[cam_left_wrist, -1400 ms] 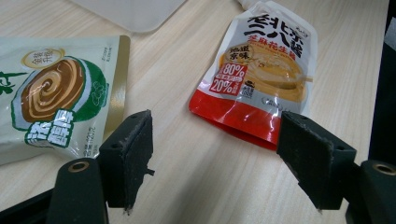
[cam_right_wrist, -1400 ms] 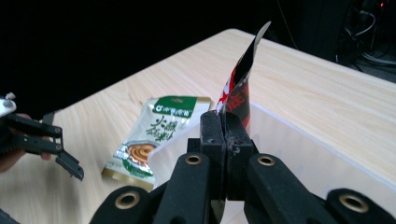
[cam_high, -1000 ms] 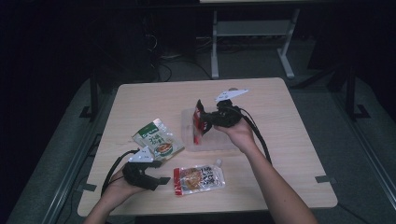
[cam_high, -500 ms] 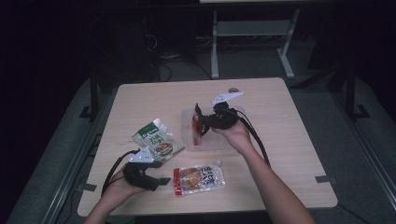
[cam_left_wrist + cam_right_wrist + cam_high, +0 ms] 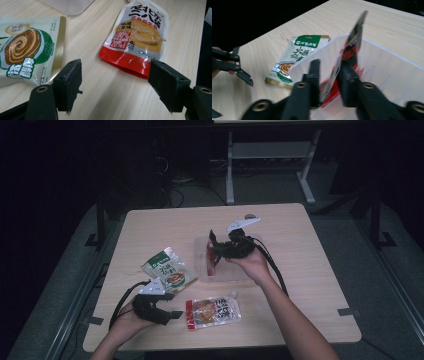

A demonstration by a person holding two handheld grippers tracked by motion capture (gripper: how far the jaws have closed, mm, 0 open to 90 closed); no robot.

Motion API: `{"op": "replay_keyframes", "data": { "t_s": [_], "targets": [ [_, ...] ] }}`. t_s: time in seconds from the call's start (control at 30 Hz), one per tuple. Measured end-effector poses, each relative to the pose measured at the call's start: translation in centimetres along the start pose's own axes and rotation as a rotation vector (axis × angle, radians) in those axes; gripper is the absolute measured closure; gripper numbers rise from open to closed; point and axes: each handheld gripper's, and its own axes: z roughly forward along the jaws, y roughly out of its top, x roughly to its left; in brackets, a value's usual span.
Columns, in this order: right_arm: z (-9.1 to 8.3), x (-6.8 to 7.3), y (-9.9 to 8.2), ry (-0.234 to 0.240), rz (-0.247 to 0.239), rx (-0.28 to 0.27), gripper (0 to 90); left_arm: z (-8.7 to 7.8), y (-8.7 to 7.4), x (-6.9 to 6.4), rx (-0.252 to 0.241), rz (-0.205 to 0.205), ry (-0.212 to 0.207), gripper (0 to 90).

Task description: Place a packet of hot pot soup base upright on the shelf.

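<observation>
A dark red pouch (image 5: pixel 353 40) stands on edge inside a clear plastic bin (image 5: pixel 387 65) near the table's middle (image 5: pixel 212 259). My right gripper (image 5: pixel 329 65) reaches into the bin with the pouch between its jaws. These jaws have just been opening, and a gap shows on the pouch's left side. My left gripper (image 5: pixel 115 85) rests open at the front left of the table (image 5: pixel 175 305) with nothing between its fingers. It points at a sesame sauce pouch with a red bottom (image 5: pixel 138 35), which lies flat. A green and white pouch (image 5: pixel 25 47) lies to the left of that one.
The green pouch (image 5: pixel 167 270) lies between the bin (image 5: pixel 235 270) and my left hand. The red-bottomed pouch (image 5: pixel 212 311) lies near the front edge. Cables trail from both grippers. A metal stand and dark floor lie beyond the table's far edge.
The right gripper's jaws have parted around the dark red pouch, which now stands in the bin. The left hand and the two flat pouches have not moved.
</observation>
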Motion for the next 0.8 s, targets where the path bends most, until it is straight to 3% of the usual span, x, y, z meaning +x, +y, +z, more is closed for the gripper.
{"op": "replay_keyframes", "data": {
  "t_s": [0.17,0.3,0.5,0.8],
  "targets": [
    [-0.9,0.4,0.2,0.016,0.011,-0.012,42.8,0.1,0.0,0.0,0.002,-0.002,-0.002,26.8],
    [-1.5,0.8,0.3,0.020,0.003,-0.010,29.6,0.1,0.0,-0.1,0.002,0.002,-0.002,26.8],
    [-3.1,1.1,0.2,0.018,-0.040,0.004,25.8,0.1,0.0,-0.1,0.003,-0.005,-0.003,26.8],
    [-5.2,1.0,-0.9,0.000,-0.058,-0.004,25.5,0.2,0.0,-0.1,0.007,-0.001,-0.001,26.8]
  ]
}}
